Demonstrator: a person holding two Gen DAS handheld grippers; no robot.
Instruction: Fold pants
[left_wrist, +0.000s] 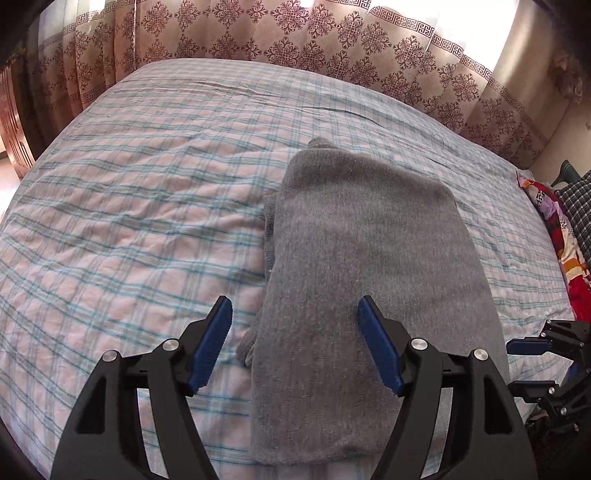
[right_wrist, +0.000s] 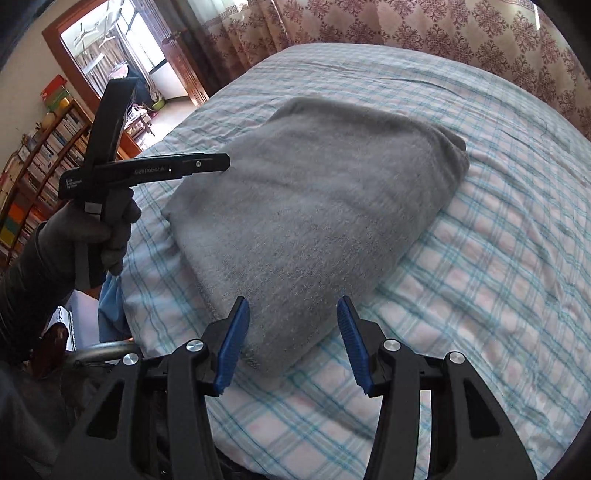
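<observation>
pants (left_wrist: 362, 266): grey knit, folded into a thick oblong bundle, lying flat on the bed (left_wrist: 129, 221). Mid-bed, one short end close to the near edge, the other pointing toward the curtain (left_wrist: 295, 33) side.
fold: layers stacked; a lower layer sticks out along the bundle's left side in my left view.
left tongs (left_wrist: 295, 343): jaws apart, nothing clamped. Right blue pad over the grey fabric, left pad over the sheet just beside the bundle's left side. Can't tell whether the pads touch cloth.
right tongs (right_wrist: 293, 341): jaws apart, empty. Hanging over the bundle's near corner, the corner showing in the gap between the pads.
left hand (right_wrist: 85, 236): gloved, wrapped round the left tool's handle, off the bed's left side in my right view.
bed: blue-and-pink plaid sheet, lightly creased, bare around the bundle.
far edge: patterned curtain runs behind it.
right edge: bright floral bedding (left_wrist: 554, 221) bunched there.
room: bookshelf (right_wrist: 44, 155) and an open doorway (right_wrist: 122, 62) past the left side.
</observation>
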